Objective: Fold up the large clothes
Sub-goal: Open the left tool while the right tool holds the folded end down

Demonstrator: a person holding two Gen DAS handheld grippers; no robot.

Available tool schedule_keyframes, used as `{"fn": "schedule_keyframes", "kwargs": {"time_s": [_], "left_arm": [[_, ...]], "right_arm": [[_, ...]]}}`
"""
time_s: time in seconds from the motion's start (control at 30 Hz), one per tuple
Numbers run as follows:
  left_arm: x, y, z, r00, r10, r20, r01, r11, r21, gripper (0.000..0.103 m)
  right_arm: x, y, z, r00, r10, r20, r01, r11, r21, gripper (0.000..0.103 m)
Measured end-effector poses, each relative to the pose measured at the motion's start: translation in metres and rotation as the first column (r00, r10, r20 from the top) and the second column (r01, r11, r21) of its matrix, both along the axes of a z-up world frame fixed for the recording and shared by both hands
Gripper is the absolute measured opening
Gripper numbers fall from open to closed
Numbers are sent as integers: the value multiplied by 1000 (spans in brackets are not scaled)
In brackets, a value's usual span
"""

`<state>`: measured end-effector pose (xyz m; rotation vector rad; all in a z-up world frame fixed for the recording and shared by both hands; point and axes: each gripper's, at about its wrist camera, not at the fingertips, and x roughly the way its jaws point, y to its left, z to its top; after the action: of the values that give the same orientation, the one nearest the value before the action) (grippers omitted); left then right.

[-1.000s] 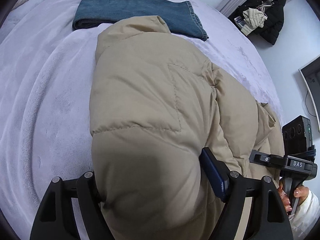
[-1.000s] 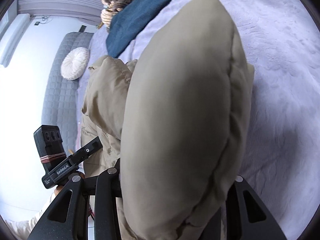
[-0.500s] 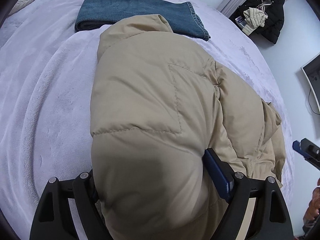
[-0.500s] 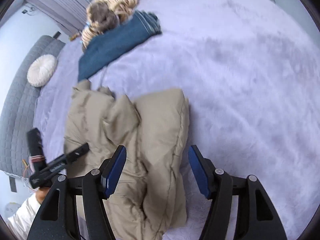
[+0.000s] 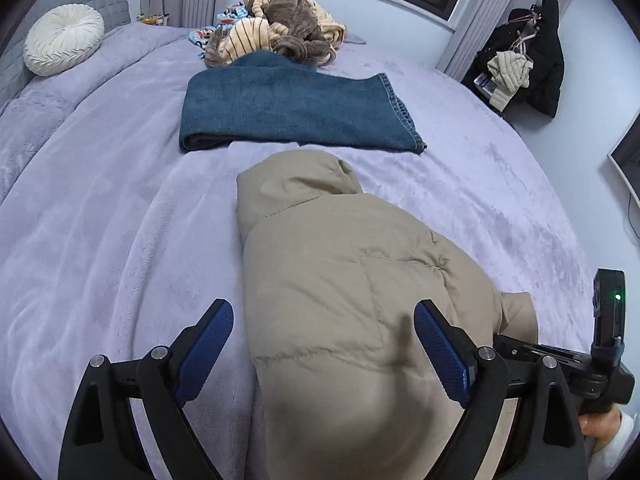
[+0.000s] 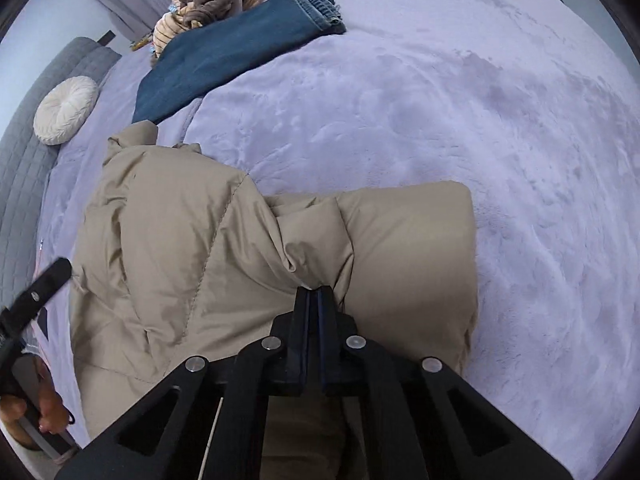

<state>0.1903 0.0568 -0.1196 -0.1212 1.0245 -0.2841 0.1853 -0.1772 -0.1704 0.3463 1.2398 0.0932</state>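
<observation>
Blue pads line the left claw (image 5: pixel 324 344), and they stand spread wide; they have just been opening, with the puffy tan coat (image 5: pixel 360 300) below and between them but not squeezed. The right claw (image 6: pixel 314 300) has just snapped closed, its pads pressed together. Its tip sits at a crease of the coat, and I cannot tell if any cloth is caught. The coat lies bunched on the near part of the purple bed (image 6: pixel 480 120), its sleeve tucked in. Folded blue jeans (image 5: pixel 296 112) rest farther back, near a heap of clothes (image 5: pixel 280 32). The coat looks partly folded, I think; flattening is left. No writing can be read.
</observation>
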Motion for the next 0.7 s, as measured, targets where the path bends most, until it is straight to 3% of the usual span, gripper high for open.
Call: {"fn": "schedule_keyframes", "kwargs": {"time_s": [0.1,0.2,0.37,0.5,0.7], "left_arm": [[14,-13,-29,998,-3,-69,4,1000,14,93],[15,-22,-46,998,-13,-65,16,999,41,101],[17,-21,-55,996,-2,-86,4,1000,25,103],[13,-20,-55,997,-11,-74,14,999,41,103],[11,-16,-55,998,-8,-68,11,999,42,103]], "right_arm": [[-1,-3,-10,1000,4,0,-4,1000,-9,0],[-2,-6,-24,1000,-1,9,1,1000,-9,0],[-5,-8,-36,999,15,33,-15,1000,-3,0],[-8,-10,-22,1000,-25,7,25,999,27,0],[-36,-7,23,1000,4,23,-6,997,78,4]]}}
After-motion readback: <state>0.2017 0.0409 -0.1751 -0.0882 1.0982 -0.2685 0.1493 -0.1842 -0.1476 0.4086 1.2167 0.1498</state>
